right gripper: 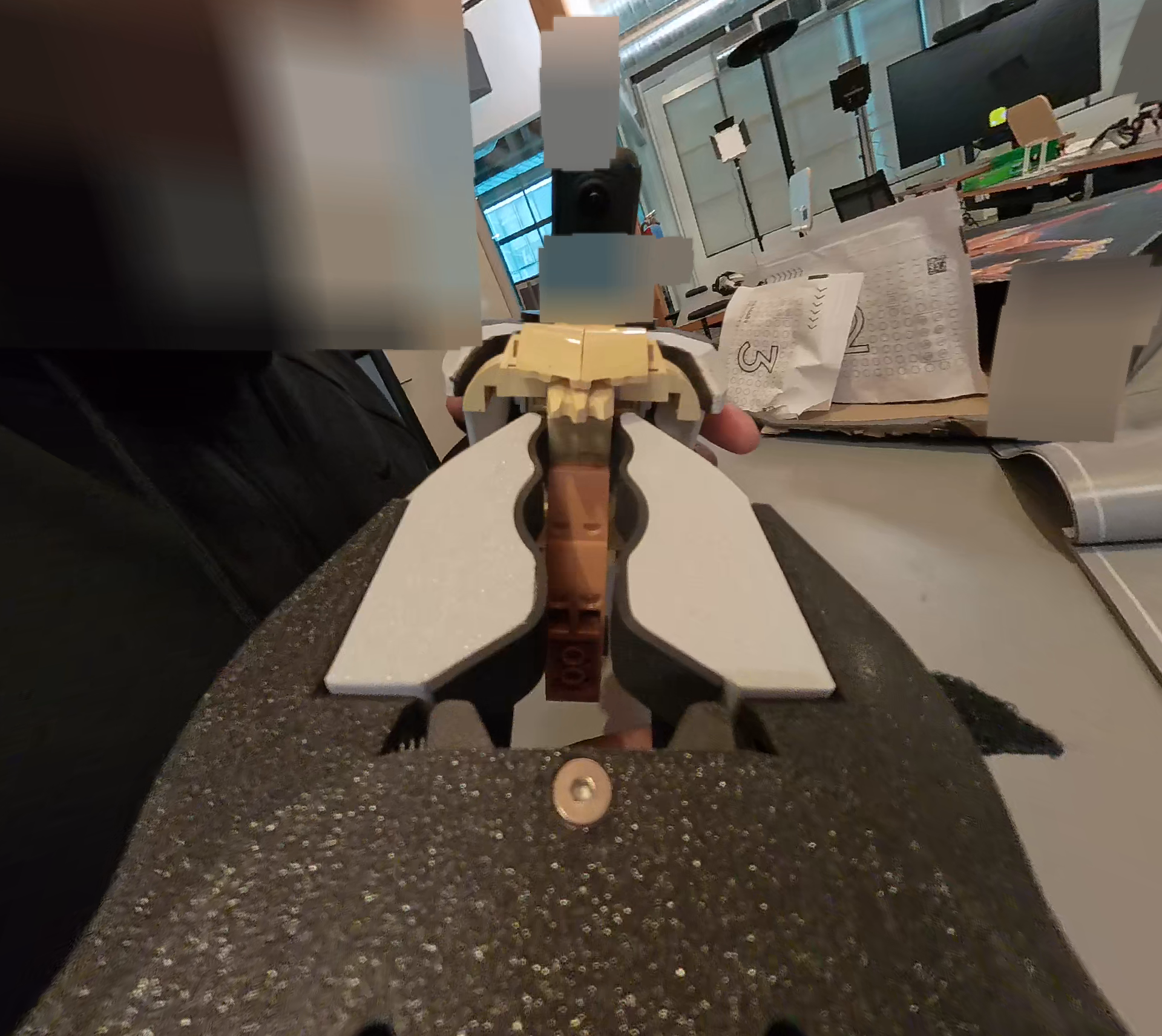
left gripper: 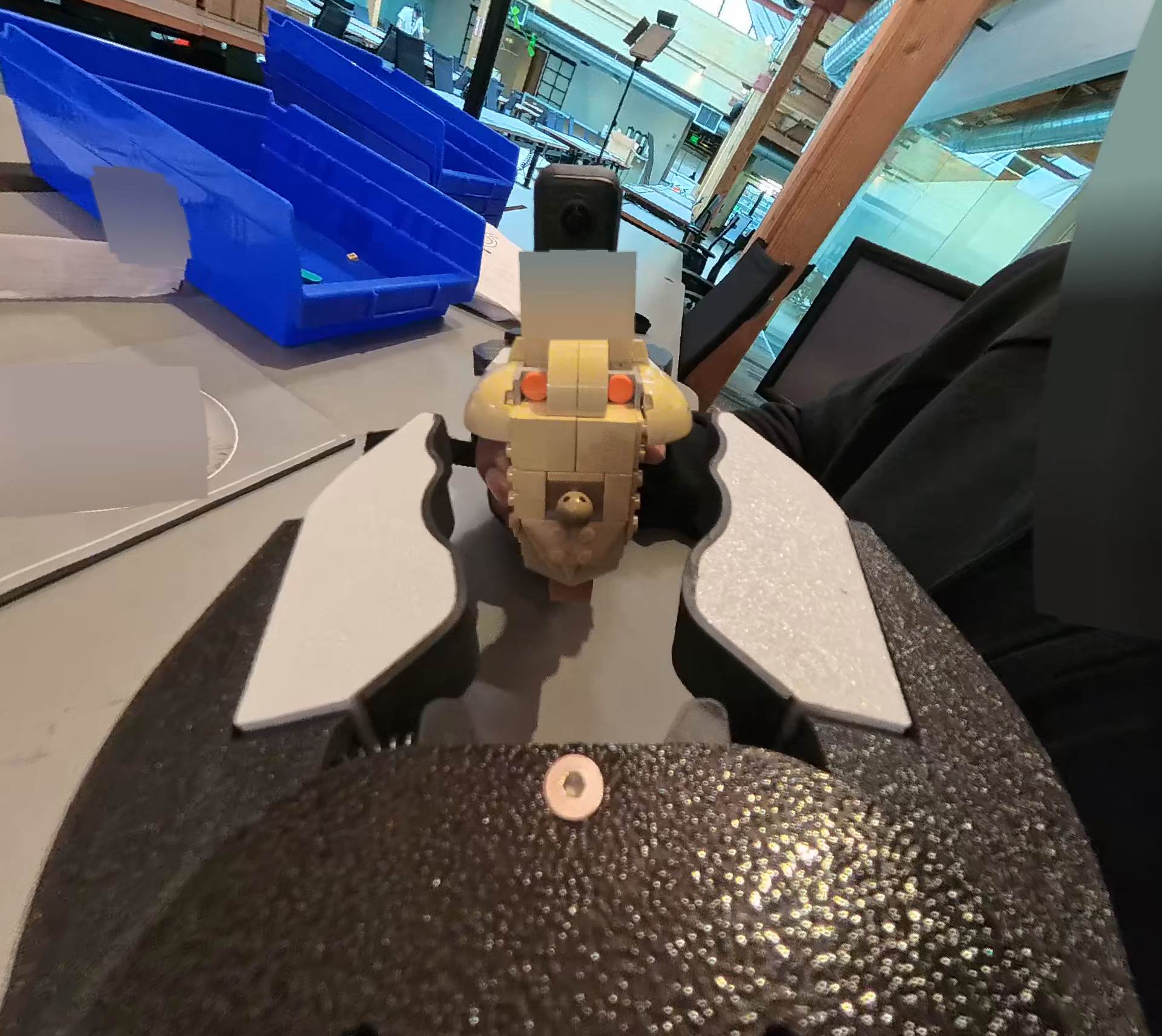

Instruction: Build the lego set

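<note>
Right hand-held gripper [right gripper: 575, 440] pinches the tan brick model [left gripper: 575, 452] by its brown stem; left hand-held gripper [left gripper: 575, 459] is spread around it untouching, so close squarely on the flat sides.

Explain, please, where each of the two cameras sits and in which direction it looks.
Left wrist view: sits on the left gripper, looking along its spread fingers at the tan brick model, blue bins behind; a dark sleeve shows.
Right wrist view: sits on the right gripper, facing the opposite way; its fingers clamp the model's brown stem; paper bags behind.
Shared: the model, each other's gripper, the grey table.
</note>
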A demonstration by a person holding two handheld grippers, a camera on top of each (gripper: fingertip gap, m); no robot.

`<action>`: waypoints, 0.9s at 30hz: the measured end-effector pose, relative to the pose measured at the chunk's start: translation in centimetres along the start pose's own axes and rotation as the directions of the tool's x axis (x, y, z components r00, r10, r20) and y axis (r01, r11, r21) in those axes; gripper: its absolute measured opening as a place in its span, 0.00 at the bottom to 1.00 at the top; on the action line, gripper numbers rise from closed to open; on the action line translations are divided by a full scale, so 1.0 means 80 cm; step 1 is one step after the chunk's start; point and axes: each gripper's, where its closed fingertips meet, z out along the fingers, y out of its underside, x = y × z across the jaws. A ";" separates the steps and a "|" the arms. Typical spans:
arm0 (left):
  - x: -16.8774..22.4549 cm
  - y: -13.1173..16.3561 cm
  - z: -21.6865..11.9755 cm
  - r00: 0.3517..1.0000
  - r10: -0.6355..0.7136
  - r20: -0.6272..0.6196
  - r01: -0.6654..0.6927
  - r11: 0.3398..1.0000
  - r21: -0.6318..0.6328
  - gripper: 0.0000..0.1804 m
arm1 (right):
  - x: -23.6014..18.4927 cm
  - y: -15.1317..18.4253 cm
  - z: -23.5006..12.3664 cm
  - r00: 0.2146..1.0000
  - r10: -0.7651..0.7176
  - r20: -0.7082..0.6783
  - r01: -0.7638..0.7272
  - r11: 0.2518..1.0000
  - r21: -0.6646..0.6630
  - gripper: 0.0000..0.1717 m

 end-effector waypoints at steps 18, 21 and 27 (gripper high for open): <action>0.015 0.019 0.002 0.997 0.000 -0.084 -0.007 0.997 -0.083 0.38 | -0.017 0.018 0.001 0.994 -0.076 0.073 0.083 0.993 -0.087 0.10; 0.015 0.020 0.002 0.996 0.001 -0.086 -0.008 0.996 -0.085 0.38 | -0.018 0.018 0.001 0.994 -0.077 0.076 0.084 0.993 -0.088 0.10; 0.016 0.022 0.002 0.996 0.011 -0.089 -0.019 0.996 -0.088 0.37 | -0.019 0.020 0.000 0.994 -0.080 0.079 0.087 0.992 -0.093 0.10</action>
